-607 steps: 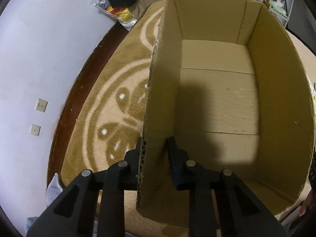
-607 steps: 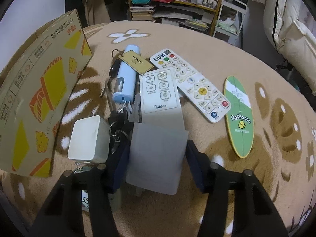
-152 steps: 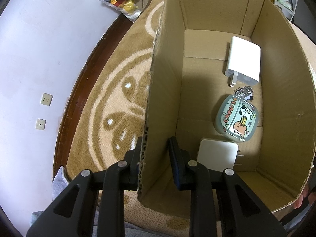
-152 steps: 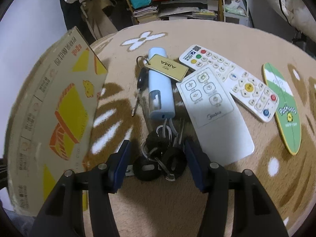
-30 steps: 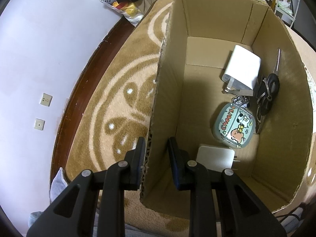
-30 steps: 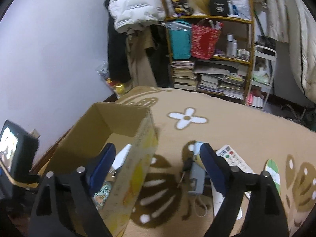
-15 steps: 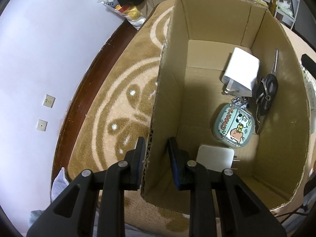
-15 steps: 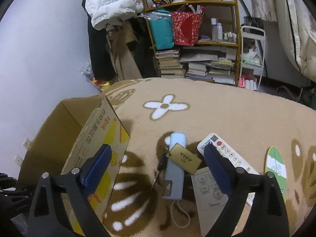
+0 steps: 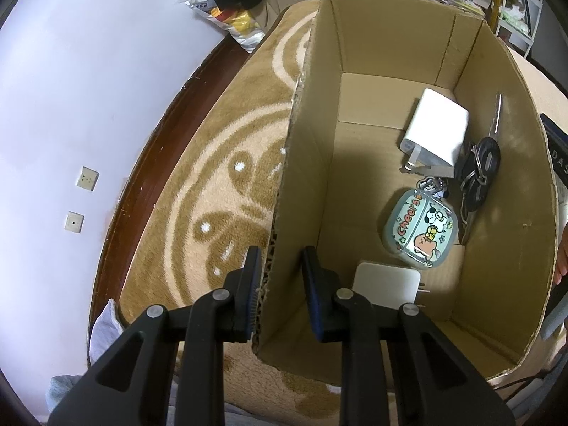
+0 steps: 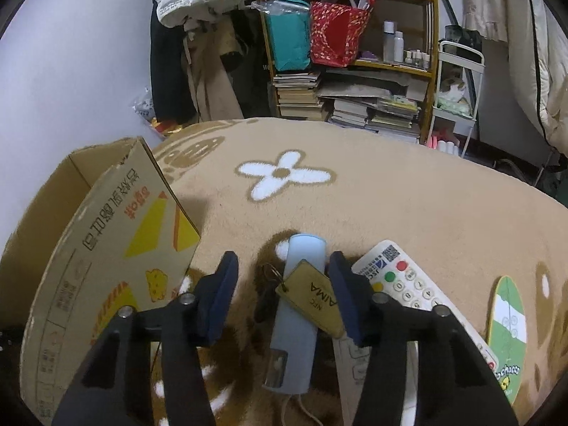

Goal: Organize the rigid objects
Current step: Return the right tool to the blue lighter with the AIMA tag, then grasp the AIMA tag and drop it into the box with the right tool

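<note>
Clamping the near wall of the cardboard box [image 9: 401, 35], the left gripper [image 9: 280, 277] has its jaws closed on the cardboard edge. Inside, toward 2 o'clock, lie a white charger [image 9: 435, 131], a cartoon case [image 9: 419, 227] and black keys [image 9: 479, 174]. The right gripper [image 10: 282, 287] hovers, jaws open, over the blue power bank [image 10: 298, 312] and brass key tag [image 10: 312, 296]; a white remote [image 10: 411, 291] lies at 3 o'clock on the rug [image 10: 408, 195].

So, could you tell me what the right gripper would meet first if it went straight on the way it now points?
Most likely the gold key tag, which lies on the light blue power bank between the open fingers of the right gripper. Depth is hard to judge here, so it might reach the power bank itself first.
</note>
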